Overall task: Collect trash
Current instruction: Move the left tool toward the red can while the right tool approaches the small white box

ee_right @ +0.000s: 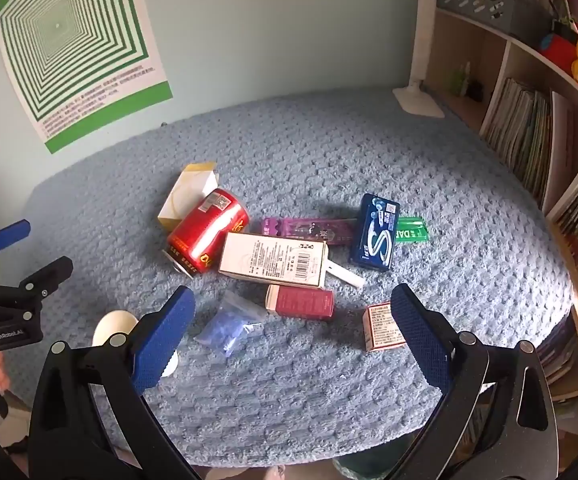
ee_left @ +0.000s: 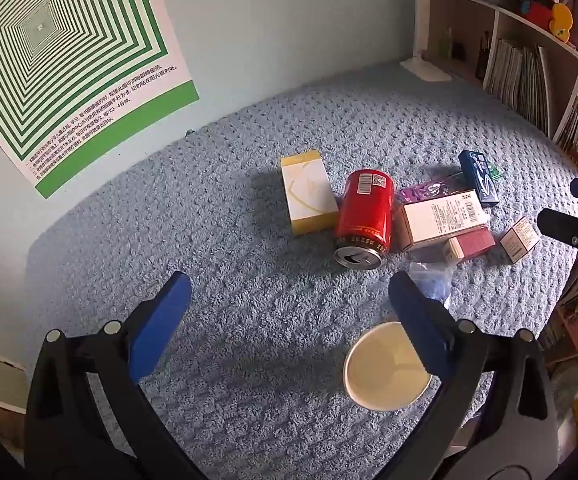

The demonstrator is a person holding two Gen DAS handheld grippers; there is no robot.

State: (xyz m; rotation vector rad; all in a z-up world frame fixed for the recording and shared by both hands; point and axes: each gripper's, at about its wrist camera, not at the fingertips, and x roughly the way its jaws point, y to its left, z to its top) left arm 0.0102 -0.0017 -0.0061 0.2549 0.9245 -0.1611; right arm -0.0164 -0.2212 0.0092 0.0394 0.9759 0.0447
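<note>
Trash lies in a cluster on the blue blanket [ee_left: 229,264]: a red can [ee_left: 365,212] on its side, a yellow-white box [ee_left: 309,196], a white barcode box [ee_left: 441,218], a dark red box [ee_right: 301,302], a blue gum pack [ee_right: 375,236], a purple wrapper [ee_right: 309,230], a small clear bag [ee_right: 229,322] and a small red-edged box [ee_right: 381,326]. A paper cup [ee_left: 385,368] lies near the front edge. My left gripper [ee_left: 289,296] is open and empty, short of the can. My right gripper [ee_right: 293,312] is open and empty above the dark red box.
A bookshelf [ee_right: 537,136] full of books stands along the right side. A white lamp base [ee_right: 417,100] sits at the back right. A green-striped poster [ee_left: 69,60] hangs on the wall behind. The blanket's front edge [ee_right: 289,452] is close below my right gripper.
</note>
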